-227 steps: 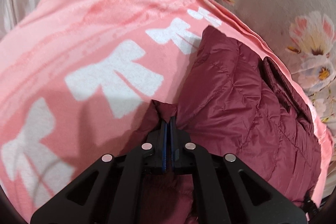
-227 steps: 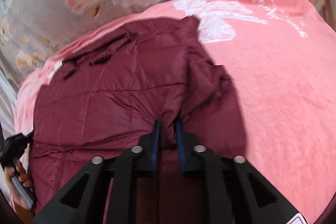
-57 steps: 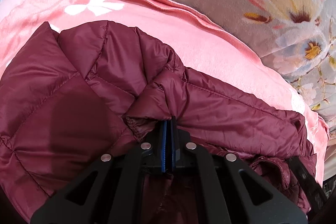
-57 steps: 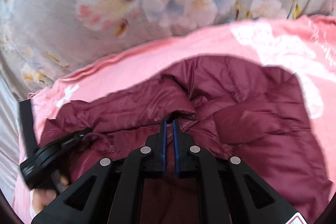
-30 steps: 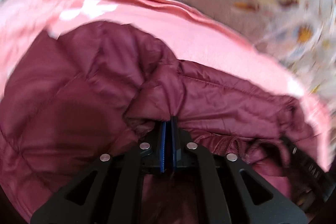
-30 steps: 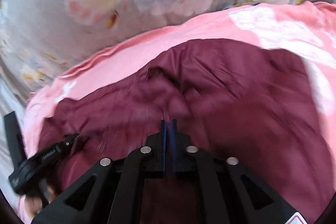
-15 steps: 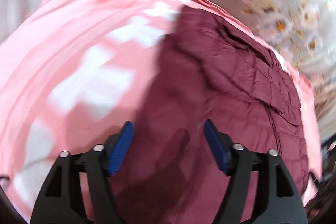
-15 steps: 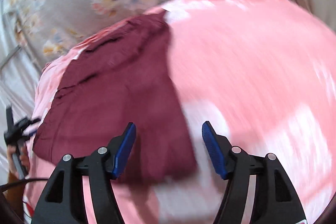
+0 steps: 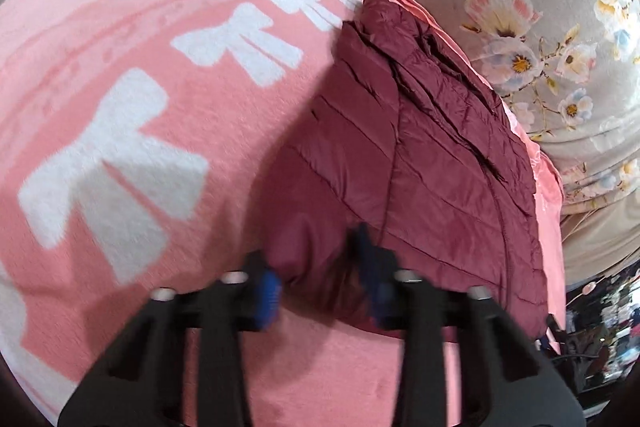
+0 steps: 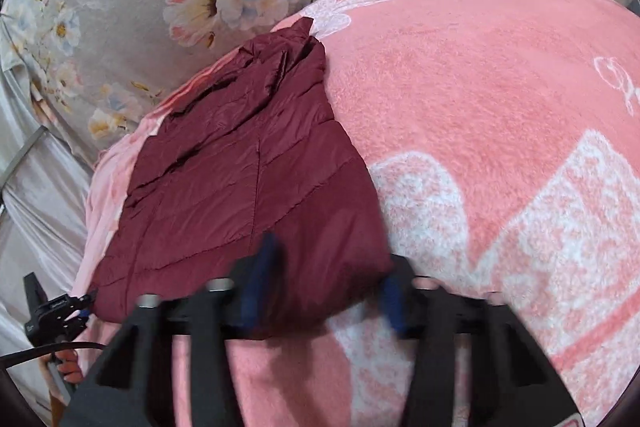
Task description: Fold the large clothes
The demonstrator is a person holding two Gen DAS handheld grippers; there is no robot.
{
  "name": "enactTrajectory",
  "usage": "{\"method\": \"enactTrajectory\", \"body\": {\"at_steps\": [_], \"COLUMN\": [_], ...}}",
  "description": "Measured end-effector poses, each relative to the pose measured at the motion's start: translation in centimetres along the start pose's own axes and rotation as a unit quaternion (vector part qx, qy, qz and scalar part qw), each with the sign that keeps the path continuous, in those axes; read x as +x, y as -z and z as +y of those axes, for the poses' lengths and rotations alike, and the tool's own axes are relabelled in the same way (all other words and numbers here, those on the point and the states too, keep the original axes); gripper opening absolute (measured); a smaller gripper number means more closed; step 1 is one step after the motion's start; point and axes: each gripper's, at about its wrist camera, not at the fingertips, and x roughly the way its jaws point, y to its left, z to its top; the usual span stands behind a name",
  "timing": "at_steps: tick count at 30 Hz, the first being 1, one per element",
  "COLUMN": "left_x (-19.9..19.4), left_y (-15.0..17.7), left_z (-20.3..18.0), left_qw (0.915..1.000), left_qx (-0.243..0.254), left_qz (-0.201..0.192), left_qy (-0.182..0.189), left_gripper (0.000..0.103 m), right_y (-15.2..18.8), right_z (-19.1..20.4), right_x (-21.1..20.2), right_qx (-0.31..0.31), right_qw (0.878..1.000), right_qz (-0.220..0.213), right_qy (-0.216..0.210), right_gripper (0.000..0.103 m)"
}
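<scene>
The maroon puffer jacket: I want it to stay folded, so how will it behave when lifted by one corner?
The maroon puffer jacket probably droops: it drapes softly. Its shiny shell looks slippery. Quilted padding suggests it springs open.

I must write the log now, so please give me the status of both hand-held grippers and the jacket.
Left hand-held gripper and right hand-held gripper: jaws just closing, each astride a near corner of the maroon jacket. Jacket folded on pink blanket. Nothing in the way.

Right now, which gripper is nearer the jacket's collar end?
Neither, clearly. The left gripper and right gripper each straddle a near corner of the maroon jacket; its collar end lies far from both.
</scene>
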Motion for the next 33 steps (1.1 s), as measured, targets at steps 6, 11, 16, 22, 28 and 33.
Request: {"method": "enactTrajectory", "body": {"at_steps": [6, 11, 16, 22, 28, 33], "left_x": [-3.2, -8.2, -11.1, -15.9, -22.3, -29.1], "left_y": [1.0, 3.1, 4.8, 7.5, 11.0, 12.4], "left_z": [-1.7, -2.7, -2.3, -1.9, -1.8, -3.2], "left_qw": [0.9994, 0.9967, 0.9962, 0.9935, 0.9871, 0.9750], "left_qx": [0.024, 0.059, 0.055, 0.068, 0.102, 0.122], "left_qz": [-0.021, -0.052, -0.060, -0.078, -0.105, -0.162], "left_qy": [0.013, 0.019, 0.031, 0.048, 0.065, 0.091], "left_gripper": [0.006, 0.005, 0.005, 0.004, 0.004, 0.004], "right_y": [0.8, 2.9, 5.7, 8.9, 10.9, 10.9], "right_z": [1.1, 1.5, 2.0, 1.8, 2.2, 4.9], "right_x": [-5.1, -10.0, -13.4, -19.1, -26.4, -32.4], "right_qx": [-0.017, -0.042, -0.075, -0.104, -0.117, -0.146], "right_qw": [0.999, 0.997, 0.995, 0.989, 0.977, 0.956], "right_qz": [-0.039, -0.058, -0.066, -0.098, -0.161, -0.238], "right_qy": [-0.024, -0.033, -0.026, -0.040, -0.070, -0.096], "right_gripper": [0.005, 0.005, 0.005, 0.004, 0.004, 0.004]}}
